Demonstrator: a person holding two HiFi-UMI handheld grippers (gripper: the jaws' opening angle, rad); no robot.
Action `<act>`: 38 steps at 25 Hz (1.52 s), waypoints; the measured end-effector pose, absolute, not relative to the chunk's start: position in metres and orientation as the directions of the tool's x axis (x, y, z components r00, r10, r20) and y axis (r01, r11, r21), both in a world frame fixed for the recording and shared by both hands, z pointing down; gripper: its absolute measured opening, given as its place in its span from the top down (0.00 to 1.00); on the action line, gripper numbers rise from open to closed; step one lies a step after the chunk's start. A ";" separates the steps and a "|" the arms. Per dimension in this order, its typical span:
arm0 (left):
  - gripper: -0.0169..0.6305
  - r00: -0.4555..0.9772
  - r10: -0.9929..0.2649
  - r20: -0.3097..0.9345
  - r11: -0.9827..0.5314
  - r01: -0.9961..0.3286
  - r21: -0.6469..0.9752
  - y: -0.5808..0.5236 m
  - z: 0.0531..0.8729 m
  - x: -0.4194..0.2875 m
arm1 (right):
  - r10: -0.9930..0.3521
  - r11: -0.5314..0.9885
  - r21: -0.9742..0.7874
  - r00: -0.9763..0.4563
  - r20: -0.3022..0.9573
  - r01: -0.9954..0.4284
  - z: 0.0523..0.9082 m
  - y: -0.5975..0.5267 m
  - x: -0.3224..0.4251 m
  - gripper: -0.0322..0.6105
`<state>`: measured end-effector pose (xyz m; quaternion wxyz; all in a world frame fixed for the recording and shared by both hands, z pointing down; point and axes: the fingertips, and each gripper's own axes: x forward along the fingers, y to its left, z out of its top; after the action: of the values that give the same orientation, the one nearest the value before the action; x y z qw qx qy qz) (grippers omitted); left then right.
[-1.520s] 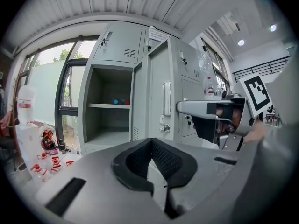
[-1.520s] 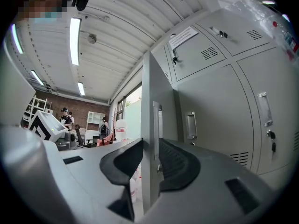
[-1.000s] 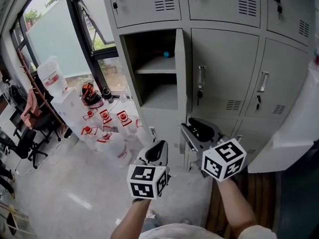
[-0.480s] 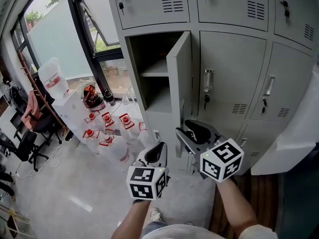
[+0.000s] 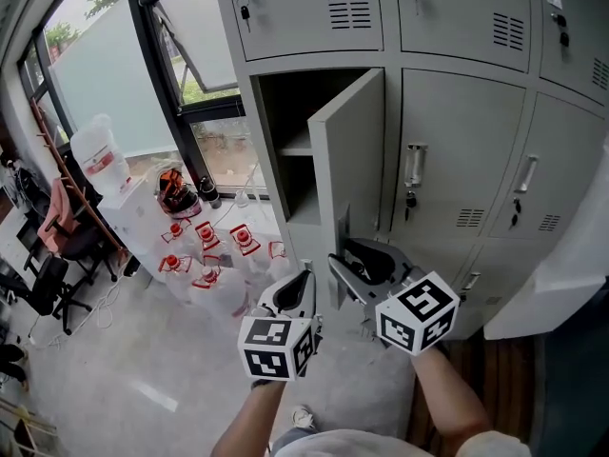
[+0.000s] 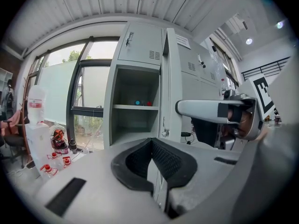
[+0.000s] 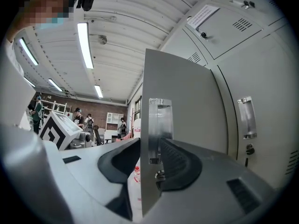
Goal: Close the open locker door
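One locker bank [image 5: 457, 150]: grey painted sheet metal, flat rectangular doors with slotted vents and upright handles
One open locker door [image 5: 347, 169]: thin flat grey panel, swung out about halfway from its compartment, free edge towards the person; a shelf [image 6: 135, 107] shows inside
Floor [image 5: 114, 350]: pale, smooth, concrete-like
Both arms: reach forward side by side below the open compartment, each hand behind a cube with black-and-white square markers
Right gripper [image 5: 354, 255]: held about level, at the door's free edge
Right jaws: have just been closing a little but stand wide apart, ribbed black pads either side of the door edge, not clamped; the panel sits close to the right-hand pad, and whether it touches I cannot tell
Left gripper [image 5: 303, 284]: tipped slightly down, left of the door and clear of it
Left jaws: tips together, nothing between them
Door handle [image 7: 160, 125]: narrow bright metal plate, upright, between the right jaws
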<state>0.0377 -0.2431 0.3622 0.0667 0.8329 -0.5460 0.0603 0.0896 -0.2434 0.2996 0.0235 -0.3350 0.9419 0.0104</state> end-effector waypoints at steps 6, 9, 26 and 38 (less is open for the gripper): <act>0.96 0.407 -0.896 0.175 -0.404 -0.913 0.057 -0.257 0.364 0.020 | -0.632 0.774 0.013 -0.774 -0.047 -0.633 0.299 -0.253 0.066 0.78; 0.96 0.413 -0.894 0.175 -0.408 -0.911 0.065 -0.266 0.366 0.011 | -0.635 0.772 0.011 -0.771 -0.044 -0.636 0.299 -0.259 0.057 0.78; 0.96 0.438 -0.884 0.165 -0.425 -0.899 0.108 -0.303 0.372 -0.044 | -0.732 0.679 0.008 -0.678 -0.068 -0.734 0.300 -0.301 0.010 0.79; 0.96 0.489 -0.858 0.157 -0.475 -0.872 0.118 -0.326 0.372 -0.076 | -0.783 0.620 0.004 -0.619 -0.061 -0.785 0.300 -0.331 -0.015 0.79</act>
<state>-0.0759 -0.3260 0.3715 0.0909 0.8581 -0.5040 0.0379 -0.0145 -0.3308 0.2999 0.0265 -0.4358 0.8995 0.0149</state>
